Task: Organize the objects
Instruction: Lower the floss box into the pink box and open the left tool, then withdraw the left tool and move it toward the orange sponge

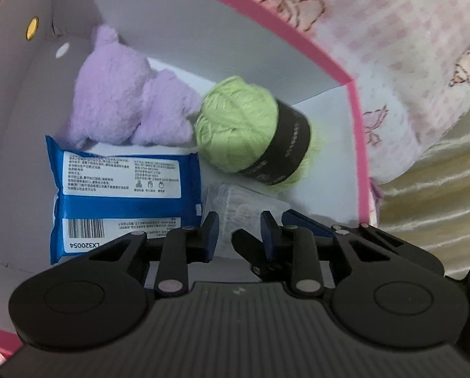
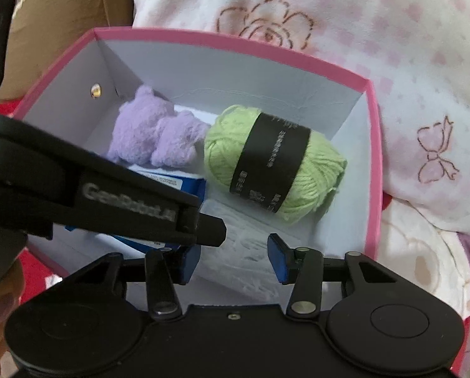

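Clear, ribbed plastic marks the small packet [image 1: 235, 208] on the white floor of the pink-rimmed box [image 1: 357, 126], at its near end. The left gripper [image 1: 239, 233] points down at it with its jaws drawn in as narrow as they go; the packet shows through the gap between the dark blue pads, but whether they press on it I cannot tell. The right gripper [image 2: 233, 260] hangs over the same packet [image 2: 250, 252] with its jaws partly spread and nothing visibly pinched; the pads seem to stand above the plastic, not against it.

Left of the packet lies a flat blue pack [image 1: 121, 195], glossy, with a white panel of small print too fine to read, a barcode, and the code "LX320054". The left gripper's arm, crossing the right wrist view, carries grey lettering that begins "GenRobot".

Beyond the packet rests a ball of light green yarn [image 2: 272, 163], soft and loosely wound, girdled by a black paper band with unreadable pale characters. Touching its left side is a fluffy lilac plush toy [image 2: 153, 138]. Outside the box is pink-and-white checked fabric [image 2: 392, 63] with outlined roses and a bow.
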Action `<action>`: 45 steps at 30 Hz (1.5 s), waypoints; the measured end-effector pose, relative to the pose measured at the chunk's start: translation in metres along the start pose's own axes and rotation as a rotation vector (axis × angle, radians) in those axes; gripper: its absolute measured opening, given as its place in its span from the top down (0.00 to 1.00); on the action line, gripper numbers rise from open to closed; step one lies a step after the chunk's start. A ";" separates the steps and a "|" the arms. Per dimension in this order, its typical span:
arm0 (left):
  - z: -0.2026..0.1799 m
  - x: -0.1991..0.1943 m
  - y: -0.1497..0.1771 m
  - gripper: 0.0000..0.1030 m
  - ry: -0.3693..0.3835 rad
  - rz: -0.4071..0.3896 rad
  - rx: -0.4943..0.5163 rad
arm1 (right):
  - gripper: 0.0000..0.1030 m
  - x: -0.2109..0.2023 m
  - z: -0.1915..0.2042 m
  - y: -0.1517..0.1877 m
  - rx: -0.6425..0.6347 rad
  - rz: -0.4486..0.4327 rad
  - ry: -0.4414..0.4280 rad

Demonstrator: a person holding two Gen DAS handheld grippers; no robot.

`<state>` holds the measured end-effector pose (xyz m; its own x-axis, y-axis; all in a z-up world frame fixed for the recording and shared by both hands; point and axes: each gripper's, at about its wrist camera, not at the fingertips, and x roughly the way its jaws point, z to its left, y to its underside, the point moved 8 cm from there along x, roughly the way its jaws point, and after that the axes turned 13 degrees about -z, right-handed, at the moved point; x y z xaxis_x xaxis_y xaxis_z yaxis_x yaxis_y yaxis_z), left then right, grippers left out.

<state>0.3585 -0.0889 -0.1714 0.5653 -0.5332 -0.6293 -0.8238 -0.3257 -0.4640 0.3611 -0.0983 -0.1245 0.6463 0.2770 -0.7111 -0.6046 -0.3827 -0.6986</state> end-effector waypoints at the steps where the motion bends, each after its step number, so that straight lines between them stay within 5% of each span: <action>1: -0.002 -0.004 -0.001 0.74 0.002 -0.008 0.011 | 0.53 -0.005 -0.001 -0.002 0.009 -0.016 -0.017; 17: -0.044 -0.093 0.002 0.73 -0.033 0.008 0.317 | 0.48 -0.132 -0.009 -0.006 0.061 -0.174 -0.138; 28: -0.063 -0.155 0.015 0.73 -0.076 0.001 0.402 | 0.46 -0.179 0.010 0.003 0.007 -0.215 -0.220; 45: -0.052 -0.217 0.046 0.69 -0.102 0.019 0.405 | 0.28 -0.236 0.052 0.022 -0.086 -0.249 -0.268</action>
<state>0.1958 -0.0290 -0.0237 0.5680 -0.4495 -0.6894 -0.7626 0.0277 -0.6463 0.1716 -0.1259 0.0237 0.6167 0.5873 -0.5242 -0.3955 -0.3445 -0.8514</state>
